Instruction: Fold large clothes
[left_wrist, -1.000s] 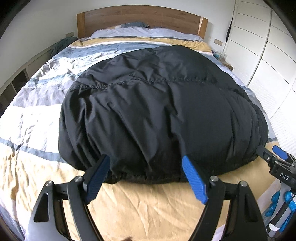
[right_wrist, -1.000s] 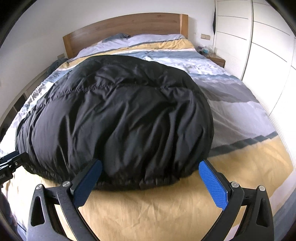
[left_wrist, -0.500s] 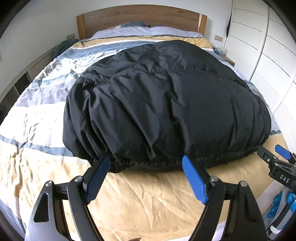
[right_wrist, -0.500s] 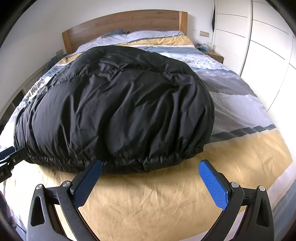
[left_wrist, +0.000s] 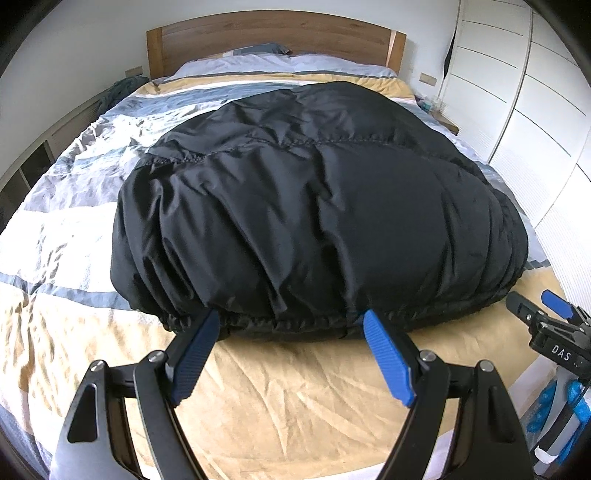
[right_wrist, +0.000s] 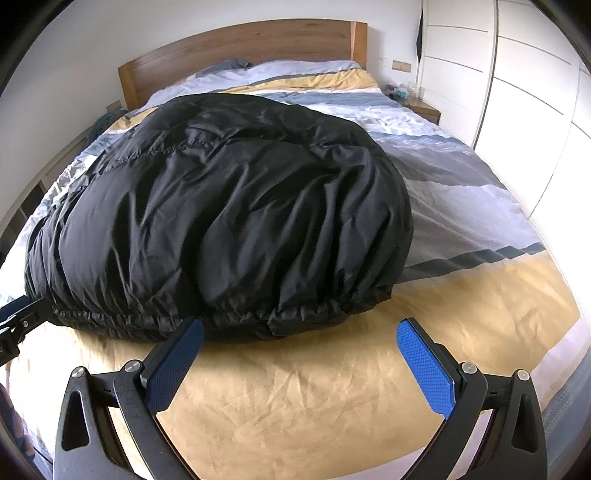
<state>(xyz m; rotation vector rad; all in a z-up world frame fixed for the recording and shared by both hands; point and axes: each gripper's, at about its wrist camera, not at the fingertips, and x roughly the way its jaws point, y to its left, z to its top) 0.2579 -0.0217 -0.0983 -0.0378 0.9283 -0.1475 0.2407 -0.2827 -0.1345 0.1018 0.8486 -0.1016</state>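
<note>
A large black puffy jacket (left_wrist: 314, 206) lies in a rounded heap in the middle of the bed (left_wrist: 295, 398); its gathered hem faces me. In the left wrist view my left gripper (left_wrist: 291, 319) stands open just before that hem. Its blue pads (left_wrist: 192, 362) flank a stretch of the hem and pinch nothing. In the right wrist view the jacket (right_wrist: 221, 206) fills the left and centre. My right gripper (right_wrist: 301, 328) is open at the hem's right part, with nothing between its pads. Each gripper shows at the edge of the other's view: the right gripper (left_wrist: 546, 317) and the left gripper (right_wrist: 18, 314).
The bedding is striped yellow, white, grey and blue, and a wooden headboard (left_wrist: 273, 40) stands at the far end. White wardrobe doors (left_wrist: 535, 110) run along the right side. A small bedside table (right_wrist: 421, 105) sits at the far right. A low shelf unit (left_wrist: 33, 166) lines the left wall.
Both views now show more yellow bedding in front of the hem, which sits slightly farther from the pads. The jacket looks a little flatter. Both jaws keep the same width.
</note>
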